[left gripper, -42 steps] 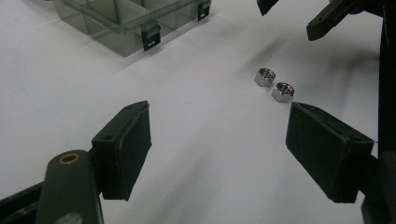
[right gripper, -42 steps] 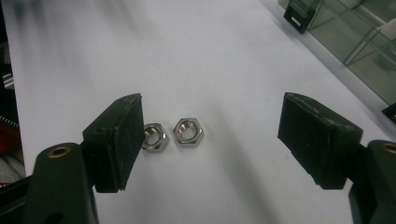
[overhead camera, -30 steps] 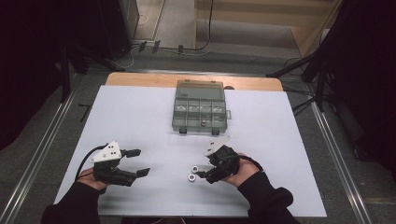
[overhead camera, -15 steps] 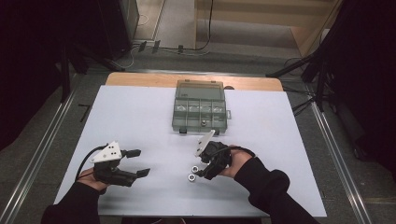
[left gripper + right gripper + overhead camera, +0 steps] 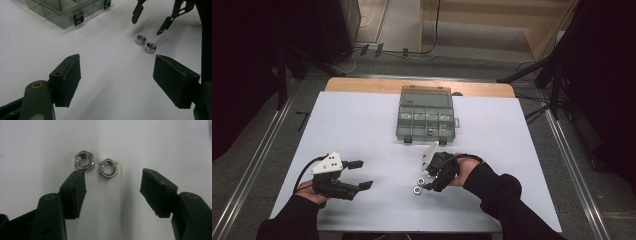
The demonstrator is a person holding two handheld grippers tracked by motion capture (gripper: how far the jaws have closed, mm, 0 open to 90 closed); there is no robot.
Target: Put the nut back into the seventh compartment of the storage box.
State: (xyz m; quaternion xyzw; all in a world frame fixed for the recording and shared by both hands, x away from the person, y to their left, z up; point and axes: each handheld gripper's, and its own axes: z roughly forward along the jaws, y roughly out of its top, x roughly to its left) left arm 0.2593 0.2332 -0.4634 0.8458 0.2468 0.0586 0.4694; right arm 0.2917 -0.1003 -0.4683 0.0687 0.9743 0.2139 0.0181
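A clear plastic compartment box (image 5: 426,119) sits at the upper middle of the white table (image 5: 362,125), small bits in its cells. Black cables (image 5: 432,30) trail across the floor beyond, upper frame.

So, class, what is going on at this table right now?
A person holds a gripper in each hand. The right gripper has its jaws closing in over two steel nuts on the white table, gripping neither yet. The left gripper rests open, off to the side. A clear compartment box sits farther back.
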